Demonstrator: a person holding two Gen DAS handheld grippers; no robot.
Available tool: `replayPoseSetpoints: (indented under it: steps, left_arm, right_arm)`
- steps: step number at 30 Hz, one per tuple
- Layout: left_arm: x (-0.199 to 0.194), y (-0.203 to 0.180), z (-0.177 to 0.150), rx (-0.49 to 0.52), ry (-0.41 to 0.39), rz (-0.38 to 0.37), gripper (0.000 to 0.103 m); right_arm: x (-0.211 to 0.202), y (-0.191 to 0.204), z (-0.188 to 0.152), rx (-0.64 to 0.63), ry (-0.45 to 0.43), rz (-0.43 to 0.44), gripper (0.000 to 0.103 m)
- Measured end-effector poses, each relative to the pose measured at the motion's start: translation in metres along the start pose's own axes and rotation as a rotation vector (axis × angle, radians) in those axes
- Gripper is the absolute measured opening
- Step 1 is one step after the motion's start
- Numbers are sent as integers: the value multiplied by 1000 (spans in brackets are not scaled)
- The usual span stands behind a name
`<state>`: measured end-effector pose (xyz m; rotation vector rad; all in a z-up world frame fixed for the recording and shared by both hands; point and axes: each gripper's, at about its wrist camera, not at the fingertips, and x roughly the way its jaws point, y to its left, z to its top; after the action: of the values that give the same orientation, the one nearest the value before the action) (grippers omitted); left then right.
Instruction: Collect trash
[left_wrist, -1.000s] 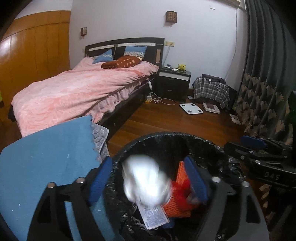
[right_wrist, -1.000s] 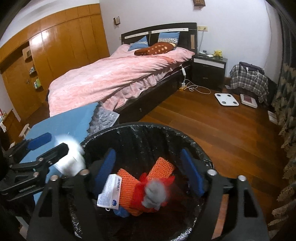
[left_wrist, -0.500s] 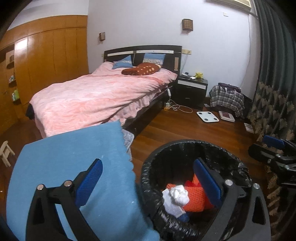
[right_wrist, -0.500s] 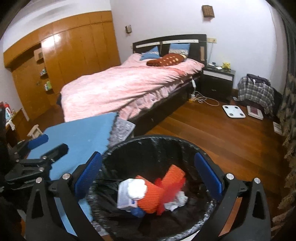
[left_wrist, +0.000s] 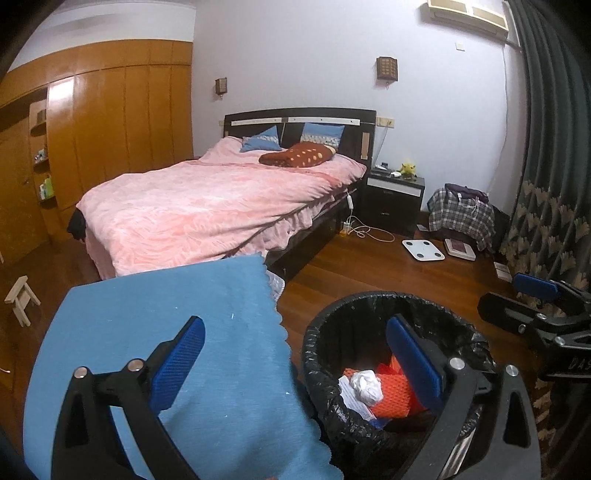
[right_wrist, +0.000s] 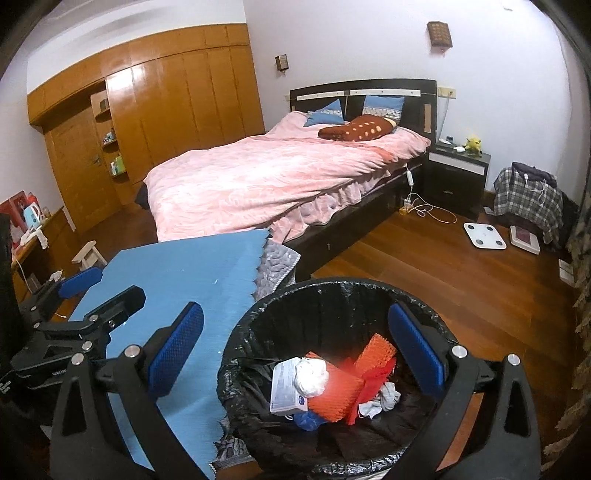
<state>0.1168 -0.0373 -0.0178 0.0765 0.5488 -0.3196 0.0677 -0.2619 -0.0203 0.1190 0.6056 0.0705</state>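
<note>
A black-lined trash bin stands on the wooden floor beside a blue-covered table. Inside lie a crumpled white tissue, an orange mesh net, a white packet and a grey wad. My left gripper is open and empty, above the bin's left rim and the table edge; it also shows in the right wrist view. My right gripper is open and empty over the bin; it also shows in the left wrist view.
A bed with a pink cover stands behind the table. A dark nightstand, a white scale, a plaid-covered bag and cables lie on the floor beyond. Curtains hang at right. A small stool is at left.
The white tissue left my left gripper and dropped into the bin. Both grippers opened wide and rose away from the bin.
</note>
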Motion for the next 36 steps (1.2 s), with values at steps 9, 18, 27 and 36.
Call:
replayPoseSetpoints:
  steps: [9, 18, 27, 36]
  left_arm:
    - [-5, 2, 1, -3, -10, 5, 97]
    - [-5, 1, 1, -3, -11, 5, 97]
    - [-6, 1, 2, -3, -9, 4, 97]
    - [-6, 1, 2, -2, -8, 4, 97]
  right_arm:
    - [-3, 6, 1, -12, -3, -1, 97]
    - [-3, 6, 1, -14, -4, -2, 97]
    - [-3, 6, 1, -14, -4, -1, 97]
    - [-3, 7, 2, -13, -2, -1, 97]
